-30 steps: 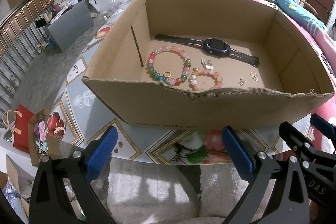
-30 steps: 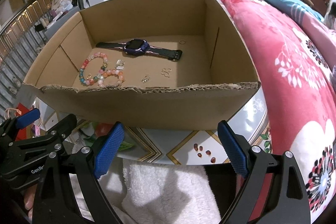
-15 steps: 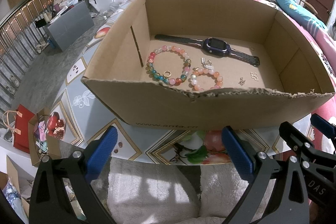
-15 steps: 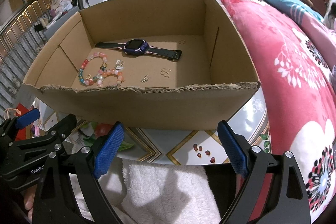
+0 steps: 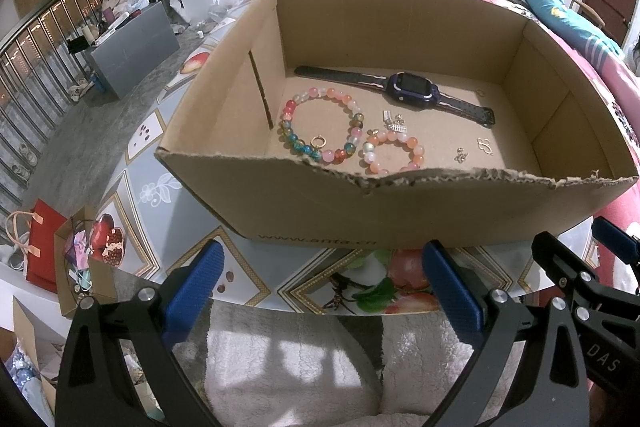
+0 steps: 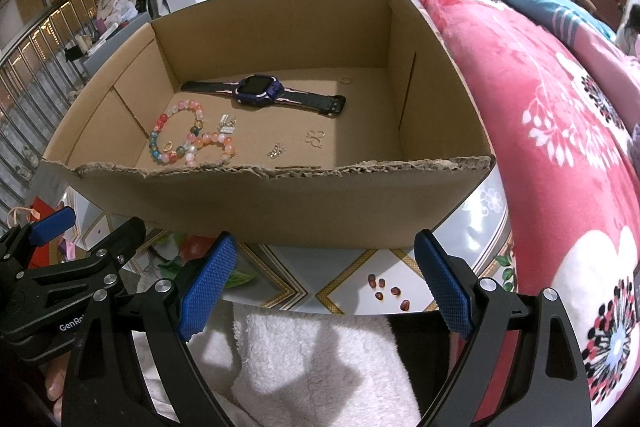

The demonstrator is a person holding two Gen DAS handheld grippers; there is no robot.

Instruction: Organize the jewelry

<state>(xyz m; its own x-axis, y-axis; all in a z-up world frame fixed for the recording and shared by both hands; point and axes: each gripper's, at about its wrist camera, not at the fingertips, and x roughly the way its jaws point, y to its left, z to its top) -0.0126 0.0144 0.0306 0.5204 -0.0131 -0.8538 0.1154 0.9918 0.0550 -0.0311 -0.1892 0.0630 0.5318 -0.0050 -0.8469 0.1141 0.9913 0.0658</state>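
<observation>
All jewelry (image 5: 322,125) lies inside the cardboard box (image 5: 400,211), at 12 o'clock from both grippers; jaws spread, empty.

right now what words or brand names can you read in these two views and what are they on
"www.anta.cn" on the cardboard box near outer wall, small print, partly blurred.
"DAS" on the right gripper body, seen in the left wrist view, cut off.
"GenRo" on the left gripper body, seen in the right wrist view, cut off.
The watch screen shows nothing readable.
</observation>
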